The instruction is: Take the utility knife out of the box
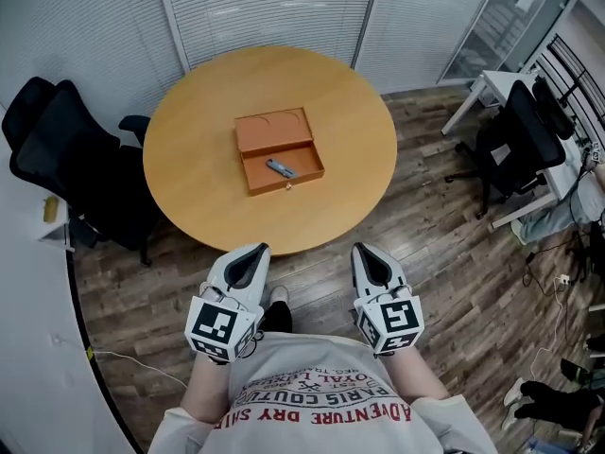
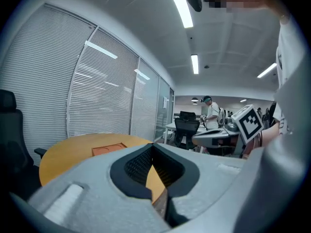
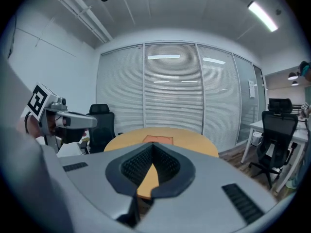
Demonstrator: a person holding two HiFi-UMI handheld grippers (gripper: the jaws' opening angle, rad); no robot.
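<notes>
The left gripper [image 1: 253,253] and right gripper [image 1: 364,253] both have jaws pressed together on nothing, short of the round table [image 1: 189,140]. At the table's middle the box [image 1: 274,130] lies open, the utility knife [image 1: 281,167] in its nearer half. Advice: part one gripper's jaws before reaching in, then pinch the knife across its narrow body

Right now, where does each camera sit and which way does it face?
Head view: on the person's head, looking steeply down at the round table and the open box holding the utility knife; the left gripper, right gripper and shirt show.
Left gripper view: on the left gripper, looking along its shut jaws across the table; the right gripper shows at right.
Right gripper view: on the right gripper, looking along its shut jaws towards the table and blinds; the left gripper shows at left.
Shared: both gripper views show the table, the box and the other gripper.
</notes>
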